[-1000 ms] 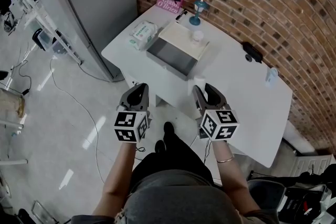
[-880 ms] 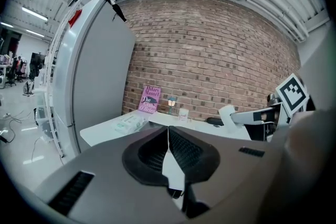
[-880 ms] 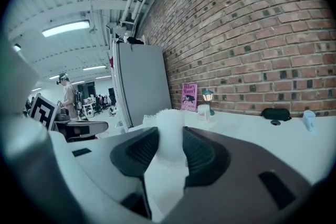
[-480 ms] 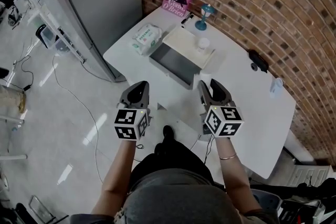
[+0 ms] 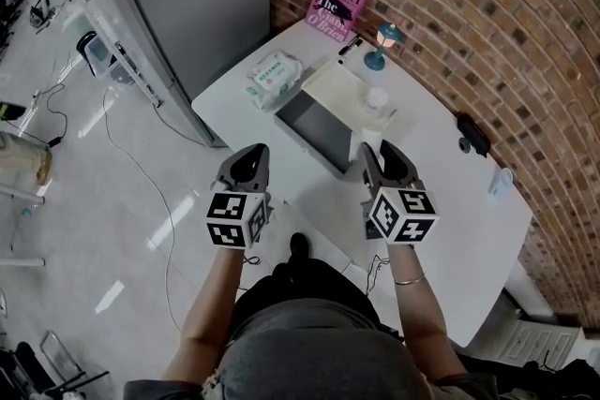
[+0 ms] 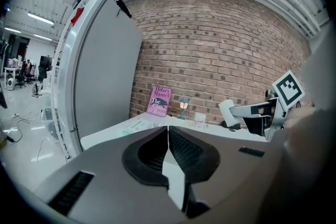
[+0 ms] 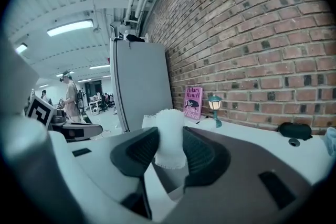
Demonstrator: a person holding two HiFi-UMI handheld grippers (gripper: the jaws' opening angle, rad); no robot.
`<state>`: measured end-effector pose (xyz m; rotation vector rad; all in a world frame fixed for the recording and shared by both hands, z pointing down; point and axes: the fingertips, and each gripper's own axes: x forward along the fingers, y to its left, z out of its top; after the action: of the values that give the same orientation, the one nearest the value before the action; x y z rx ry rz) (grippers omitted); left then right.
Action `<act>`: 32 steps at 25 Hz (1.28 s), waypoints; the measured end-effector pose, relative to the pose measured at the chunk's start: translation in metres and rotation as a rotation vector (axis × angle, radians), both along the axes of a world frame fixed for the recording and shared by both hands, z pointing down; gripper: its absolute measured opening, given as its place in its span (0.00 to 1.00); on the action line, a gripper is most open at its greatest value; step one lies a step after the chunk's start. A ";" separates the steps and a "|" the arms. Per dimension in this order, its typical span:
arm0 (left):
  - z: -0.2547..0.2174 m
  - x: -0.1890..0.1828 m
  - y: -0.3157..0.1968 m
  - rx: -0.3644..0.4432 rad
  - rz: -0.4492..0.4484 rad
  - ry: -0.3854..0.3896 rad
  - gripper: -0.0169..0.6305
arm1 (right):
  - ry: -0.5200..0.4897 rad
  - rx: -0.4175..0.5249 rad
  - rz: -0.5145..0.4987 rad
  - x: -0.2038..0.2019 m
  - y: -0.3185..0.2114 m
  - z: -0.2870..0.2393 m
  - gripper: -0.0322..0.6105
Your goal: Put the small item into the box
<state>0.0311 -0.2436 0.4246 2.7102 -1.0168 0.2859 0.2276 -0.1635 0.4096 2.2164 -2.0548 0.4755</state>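
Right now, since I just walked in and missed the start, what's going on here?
A person holds a gripper in each hand near the white table. The right gripper is shut on a small white item, short of the open box on the table. The left gripper is shut on nothing. The item isn't in the box yet.

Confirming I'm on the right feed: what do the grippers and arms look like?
The left gripper and right gripper are grey, wedge-shaped, with dark ribbed pads; each carries a white cube of black square markers. Forearms are unsleeved; a thin bracelet circles the right wrist.
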 end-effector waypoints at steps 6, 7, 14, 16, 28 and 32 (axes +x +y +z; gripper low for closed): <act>0.001 0.001 -0.012 -0.008 -0.039 -0.005 0.07 | 0.044 -0.009 -0.067 0.004 -0.029 -0.003 0.29; 0.001 0.000 -0.014 -0.007 -0.046 -0.007 0.07 | 0.050 -0.009 -0.081 0.002 -0.033 -0.003 0.29; 0.001 -0.011 -0.020 -0.006 -0.101 -0.009 0.07 | 0.075 -0.040 -0.164 -0.006 -0.060 0.003 0.29; 0.002 -0.016 -0.021 -0.009 -0.123 -0.009 0.07 | 0.082 -0.054 -0.186 -0.008 -0.066 0.008 0.29; 0.017 -0.050 -0.019 -0.053 -0.235 -0.024 0.07 | 0.111 -0.173 -0.284 -0.022 -0.093 0.048 0.29; 0.016 -0.057 -0.020 -0.052 -0.262 -0.022 0.07 | 0.123 -0.221 -0.321 -0.027 -0.100 0.064 0.29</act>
<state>-0.0263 -0.2638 0.4407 2.4957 -1.3330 0.2897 0.2007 -0.2637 0.4734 1.7095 -2.1218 0.4922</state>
